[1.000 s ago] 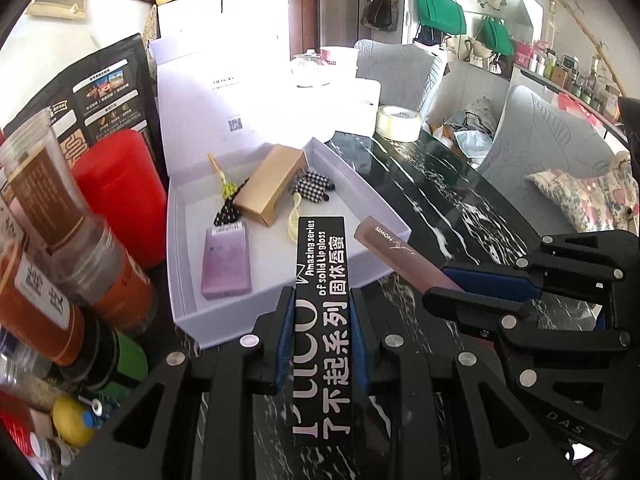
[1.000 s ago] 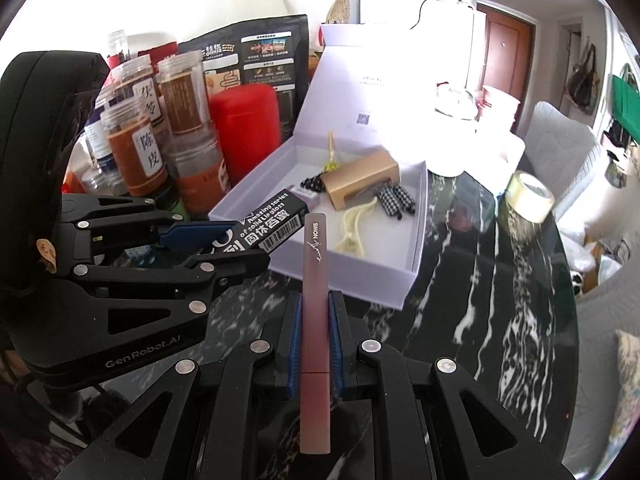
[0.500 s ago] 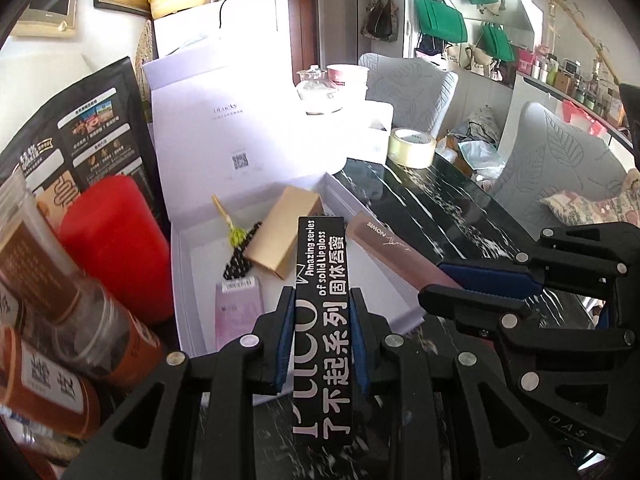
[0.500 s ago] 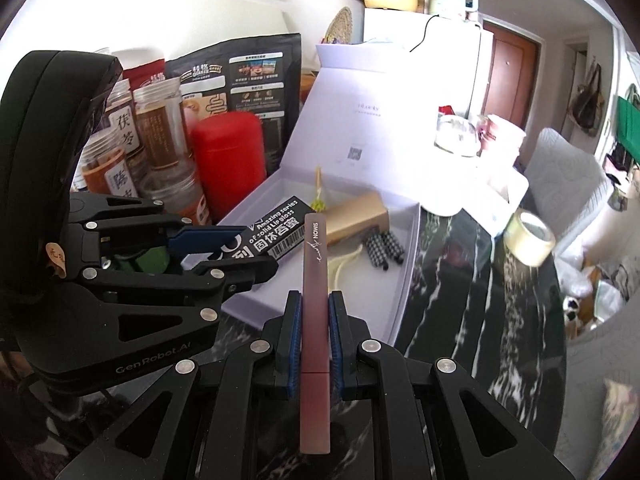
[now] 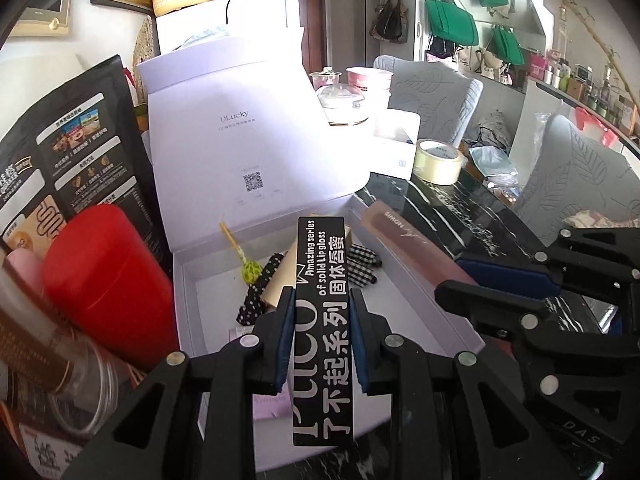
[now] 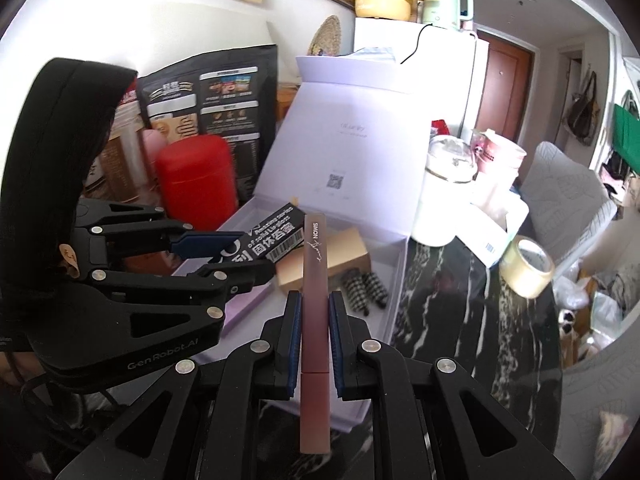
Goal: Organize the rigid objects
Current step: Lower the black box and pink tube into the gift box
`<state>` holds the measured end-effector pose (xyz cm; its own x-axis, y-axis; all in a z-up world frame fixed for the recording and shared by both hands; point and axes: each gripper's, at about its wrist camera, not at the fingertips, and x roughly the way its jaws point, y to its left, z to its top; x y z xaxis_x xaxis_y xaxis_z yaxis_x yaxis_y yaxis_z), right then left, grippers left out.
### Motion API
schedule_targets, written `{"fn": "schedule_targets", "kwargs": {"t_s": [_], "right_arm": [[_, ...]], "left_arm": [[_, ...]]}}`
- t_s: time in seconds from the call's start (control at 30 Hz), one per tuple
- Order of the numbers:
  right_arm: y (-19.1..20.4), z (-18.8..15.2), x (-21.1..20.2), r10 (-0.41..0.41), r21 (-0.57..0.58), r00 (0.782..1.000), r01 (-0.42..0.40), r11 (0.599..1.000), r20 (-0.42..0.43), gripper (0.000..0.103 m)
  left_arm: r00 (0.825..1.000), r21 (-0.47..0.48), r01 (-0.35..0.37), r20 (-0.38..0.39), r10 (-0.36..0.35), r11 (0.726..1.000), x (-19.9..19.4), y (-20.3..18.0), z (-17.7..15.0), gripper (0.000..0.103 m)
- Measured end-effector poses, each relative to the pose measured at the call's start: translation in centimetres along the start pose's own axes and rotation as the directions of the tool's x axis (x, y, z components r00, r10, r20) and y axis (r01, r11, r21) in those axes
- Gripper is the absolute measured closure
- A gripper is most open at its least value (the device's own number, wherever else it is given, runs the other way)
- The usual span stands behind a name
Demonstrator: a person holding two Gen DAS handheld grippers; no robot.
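Left side, clutter not in play: tall red cylindrical canister (image 5: 108, 280) just beside the box wall, black printed foil pouch (image 5: 60, 160) standing behind it. Both crowd that edge, so entry probably has to come over the near rim.

Left gripper (image 5: 322, 336) is clamped on a black rectangular lip-gloss carton with white lettering (image 5: 323, 320), pads on its long sides, carton pointing forward over the open pale-lilac cardboard gift box (image 5: 440, 320). Gripping the sides leaves the flat face down, likely so it can be laid flat.

Box lid is propped upright at the back, so the tray is open from above. Already inside: tan rectangular cardboard carton (image 6: 340, 260) lying flat mid-tray, black-and-white checked hair clips (image 6: 366, 286) just right of it, yellow-green stick hair pin (image 5: 242, 256) towards the back, and a lilac flat packet (image 5: 272, 404), mostly hidden below the left gripper.

Right gripper (image 6: 315, 340) is closed on a slim dusty-rose lipstick-type tube carton (image 6: 314, 300), held mid-length, front end over the tray. Height above the tray floor is hard to judge through the fisheye.

Far right: roll of clear packing tape (image 6: 526, 266) on the black marble-pattern tabletop (image 6: 460, 300), well apart from the box.
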<state>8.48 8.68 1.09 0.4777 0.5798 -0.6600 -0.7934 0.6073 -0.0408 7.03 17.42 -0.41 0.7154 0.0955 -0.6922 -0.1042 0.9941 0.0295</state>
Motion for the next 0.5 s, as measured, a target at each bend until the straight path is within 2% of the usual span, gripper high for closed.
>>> {"fn": "schedule_targets", "kwargs": {"t_s": [0.3, 0.43, 0.5], "right_arm": [[-1.5, 1.0, 2.5, 0.025, 0.009, 1.0, -0.025, 1.0, 0.005, 0.09], [-2.0, 1.1, 4.0, 0.05, 0.027, 0.999, -0.05, 0.998, -0.004, 0.09], [-2.3, 1.0, 4.8, 0.06, 0.038, 0.998, -0.06, 0.997, -0.019, 0.09]], "left_arm": [[0.999, -0.03, 0.002, -0.045, -0.004, 1.0, 3.4, 1.8, 1.3, 0.078], [0.994, -0.077, 0.051, -0.095, -0.058, 0.996, 5.1, 2.5, 1.3, 0.078], [0.993, -0.074, 0.036, -0.112, -0.044, 0.997, 5.8, 2.6, 1.2, 0.078]]}}
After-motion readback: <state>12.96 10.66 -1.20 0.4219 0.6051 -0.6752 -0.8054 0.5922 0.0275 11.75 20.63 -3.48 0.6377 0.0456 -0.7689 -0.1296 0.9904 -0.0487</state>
